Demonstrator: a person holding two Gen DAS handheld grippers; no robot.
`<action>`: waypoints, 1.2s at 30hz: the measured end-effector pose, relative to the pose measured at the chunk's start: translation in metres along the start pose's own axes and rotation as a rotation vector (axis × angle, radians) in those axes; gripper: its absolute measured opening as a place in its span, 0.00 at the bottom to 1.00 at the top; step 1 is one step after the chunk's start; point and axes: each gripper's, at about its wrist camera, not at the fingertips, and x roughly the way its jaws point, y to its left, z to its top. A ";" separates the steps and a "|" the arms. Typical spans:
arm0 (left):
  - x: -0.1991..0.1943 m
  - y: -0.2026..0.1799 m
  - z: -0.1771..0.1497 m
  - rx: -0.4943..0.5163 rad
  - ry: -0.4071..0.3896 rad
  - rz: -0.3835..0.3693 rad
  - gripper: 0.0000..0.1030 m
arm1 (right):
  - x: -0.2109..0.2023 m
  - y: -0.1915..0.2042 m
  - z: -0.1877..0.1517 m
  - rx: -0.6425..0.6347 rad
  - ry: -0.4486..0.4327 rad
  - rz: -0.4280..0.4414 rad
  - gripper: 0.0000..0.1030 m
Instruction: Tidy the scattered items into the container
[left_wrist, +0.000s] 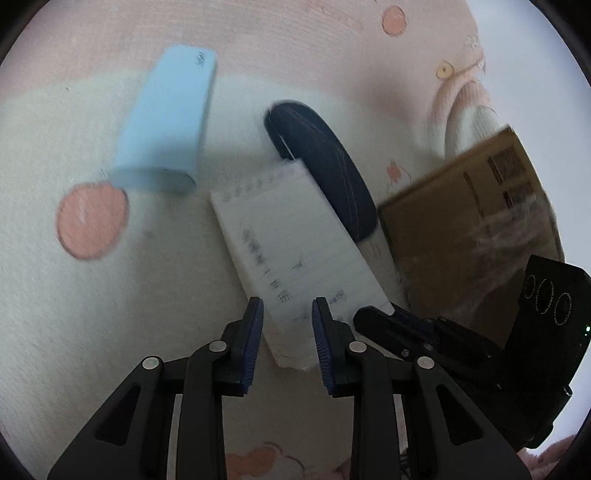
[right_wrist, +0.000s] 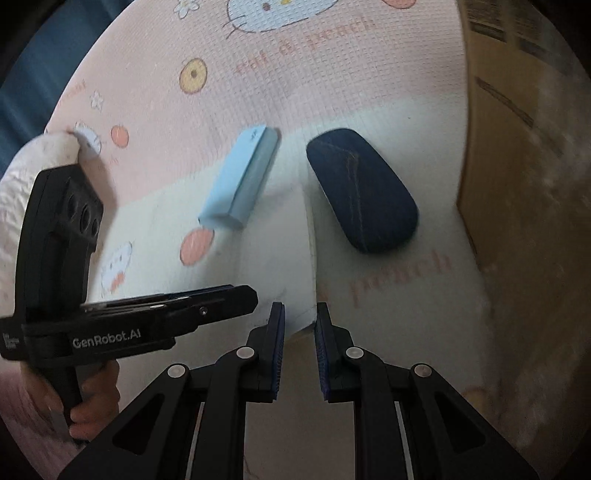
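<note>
A white lined notepad (left_wrist: 295, 251) with handwriting on its top sheet lies tilted on a pink and white cartoon-print mat (left_wrist: 74, 314), its near corner raised between the two grippers. The right gripper (right_wrist: 300, 347) has that corner of the pad (right_wrist: 280, 258) between its blue pads; the jaws look closed against it, though blur leaves the contact unclear. The left gripper (left_wrist: 287, 343) hangs over the pad's near end with its fingers apart, the paper showing in the gap. Touching the pad's far side lies a dark denim glasses case (left_wrist: 325, 170). A pale blue box (left_wrist: 166, 122) lies apart, toward the mat's pink border. The cardboard box (left_wrist: 469, 229), the container, stands at the mat's right edge, just beside the case.
</note>
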 end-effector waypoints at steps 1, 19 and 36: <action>0.002 -0.002 -0.006 0.011 0.002 0.000 0.26 | 0.000 -0.004 -0.004 -0.001 0.009 -0.019 0.13; 0.015 0.001 0.076 0.184 -0.033 0.106 0.40 | 0.015 0.010 -0.040 -0.117 0.073 -0.179 0.13; 0.009 0.028 0.046 0.234 0.093 0.181 0.40 | 0.032 -0.001 -0.010 -0.102 0.028 -0.176 0.13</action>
